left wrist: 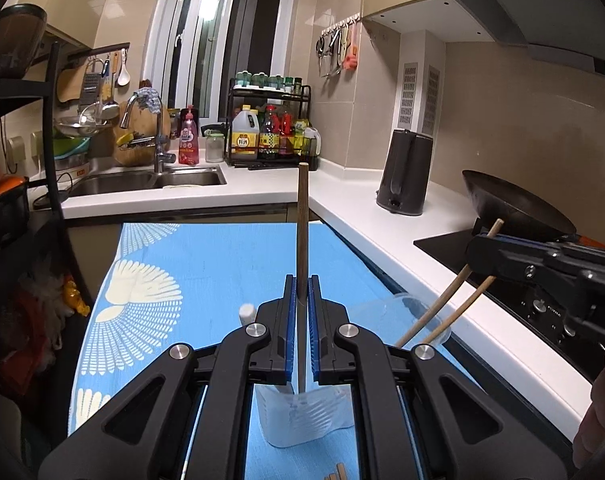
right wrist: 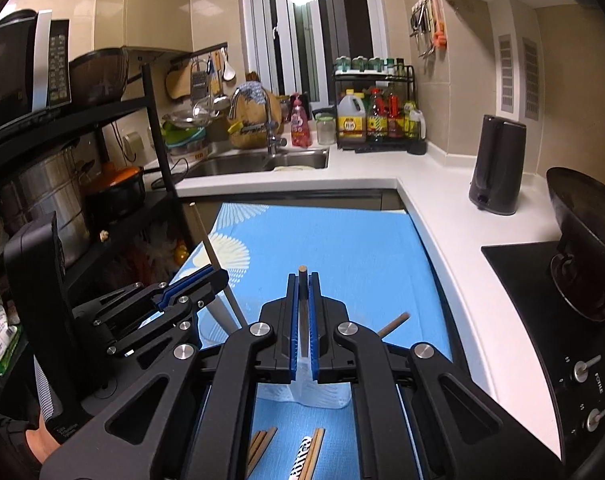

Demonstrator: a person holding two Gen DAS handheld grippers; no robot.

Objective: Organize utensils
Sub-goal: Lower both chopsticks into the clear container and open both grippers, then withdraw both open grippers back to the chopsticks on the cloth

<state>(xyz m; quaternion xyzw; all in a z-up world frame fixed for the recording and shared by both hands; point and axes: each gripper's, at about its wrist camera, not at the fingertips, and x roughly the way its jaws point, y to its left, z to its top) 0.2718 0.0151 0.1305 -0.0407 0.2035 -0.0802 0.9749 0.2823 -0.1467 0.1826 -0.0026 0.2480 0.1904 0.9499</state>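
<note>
Over a blue, white-patterned cloth (left wrist: 206,264) spread beside the white kitchen counter (left wrist: 382,216), the left gripper (left wrist: 302,292) has its blue-padded fingers (left wrist: 289,312) pressed nearly together on a dark brown wooden chopstick (left wrist: 302,220), which stands upright between them. Below it sits a clear, ribbed plastic cup (left wrist: 302,416), the stick's lower end reaching into it. In the same view, the right gripper (left wrist: 478,248) enters from the right, its fingers clamped on a light wooden chopstick (left wrist: 434,308) that slants down into a second clear plastic cup (left wrist: 398,312), where another light stick leans just beside it. From the right wrist camera, that gripper's (right wrist: 302,292) fingers close tightly on its stick (right wrist: 302,284), seen end-on, and more chopsticks (right wrist: 262,448) lie loose on the cloth at the bottom edge. A dark grey kettle (left wrist: 406,172) and a black wok (left wrist: 514,208) stand on the counter.
</note>
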